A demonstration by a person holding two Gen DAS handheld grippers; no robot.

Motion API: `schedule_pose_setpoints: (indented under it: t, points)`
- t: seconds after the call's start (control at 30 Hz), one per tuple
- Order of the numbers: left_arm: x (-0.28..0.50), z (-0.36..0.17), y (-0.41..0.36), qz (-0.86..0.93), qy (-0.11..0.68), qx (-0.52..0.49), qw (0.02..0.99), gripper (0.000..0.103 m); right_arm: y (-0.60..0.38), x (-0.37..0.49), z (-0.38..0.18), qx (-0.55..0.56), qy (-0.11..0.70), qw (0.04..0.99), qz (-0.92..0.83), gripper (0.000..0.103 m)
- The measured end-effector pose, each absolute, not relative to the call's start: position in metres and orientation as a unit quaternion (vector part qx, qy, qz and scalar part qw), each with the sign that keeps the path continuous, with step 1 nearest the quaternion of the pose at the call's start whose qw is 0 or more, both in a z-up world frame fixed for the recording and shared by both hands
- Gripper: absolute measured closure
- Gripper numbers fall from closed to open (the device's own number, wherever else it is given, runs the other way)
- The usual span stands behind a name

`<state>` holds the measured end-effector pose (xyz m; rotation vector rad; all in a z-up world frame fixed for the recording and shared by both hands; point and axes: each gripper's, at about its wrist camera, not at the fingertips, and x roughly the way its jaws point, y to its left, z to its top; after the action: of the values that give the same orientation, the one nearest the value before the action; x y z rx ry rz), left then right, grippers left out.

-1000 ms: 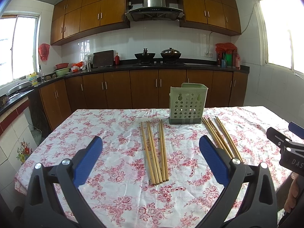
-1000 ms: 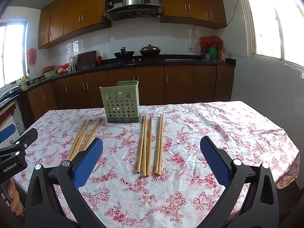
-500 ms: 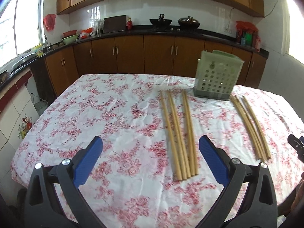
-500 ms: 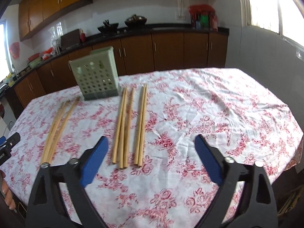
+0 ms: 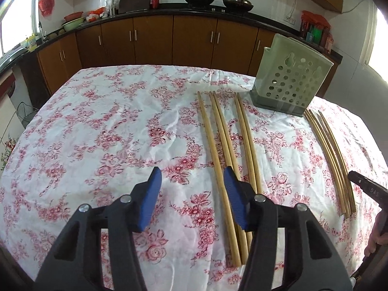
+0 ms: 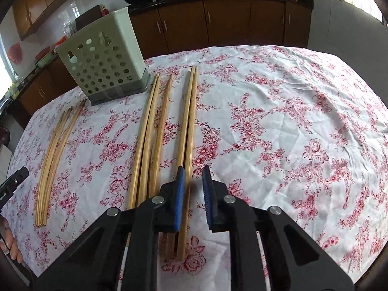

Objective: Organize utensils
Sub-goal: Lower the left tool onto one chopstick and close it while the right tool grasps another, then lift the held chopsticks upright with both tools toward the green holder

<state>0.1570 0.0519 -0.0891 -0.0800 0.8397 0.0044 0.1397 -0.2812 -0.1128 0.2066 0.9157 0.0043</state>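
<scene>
Several bamboo chopsticks (image 5: 225, 140) lie lengthwise on the floral tablecloth (image 5: 97, 133), with a second bundle (image 5: 332, 160) to their right. A pale green perforated utensil holder (image 5: 288, 82) stands upright behind them. My left gripper (image 5: 192, 186) hovers over the near ends of the middle group. Its jaws are closing and half wide, and no pad presses on a stick. In the right wrist view the holder (image 6: 101, 65) is at far left. My right gripper (image 6: 194, 191) is shut to a narrow slit above the rightmost pair (image 6: 188, 121), gripping nothing.
Brown kitchen cabinets and a dark counter with pans run behind the table. The other gripper's tip (image 5: 368, 189) and a hand (image 5: 375, 240) show at the right edge. In the right wrist view a thin bundle (image 6: 55, 150) lies at left, with bare cloth (image 6: 291, 121) to the right.
Both grippers have come down and forward toward the chopsticks and tilted more steeply at the table. The left jaws narrowed to about half; the right jaws went from wide to nearly together.
</scene>
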Motion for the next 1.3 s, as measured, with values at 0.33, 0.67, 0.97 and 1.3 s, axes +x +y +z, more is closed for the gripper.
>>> schedule_pose_setpoints:
  t: [0.33, 0.67, 0.97, 1.3]
  points:
    - [0.172, -0.100, 0.042, -0.015, 0.434, -0.025, 0.901, 0.069, -0.287, 0.142, -0.115, 0.081, 0.428, 0.900, -0.024, 0.095]
    - [0.171, -0.109, 0.032, -0.019, 0.447, -0.003, 0.894, 0.084, -0.283, 0.140, -0.116, 0.064, 0.429, 0.901, -0.022, 0.095]
    - [0.198, -0.108, 0.046, 0.001, 0.444, 0.005, 0.896, 0.094, -0.289, 0.157, -0.117, 0.052, 0.418, 0.907, -0.023, 0.095]
    - [0.215, -0.110, 0.054, -0.004, 0.432, -0.007, 0.902, 0.094, -0.302, 0.181, -0.120, 0.062, 0.410, 0.909, -0.035, 0.095]
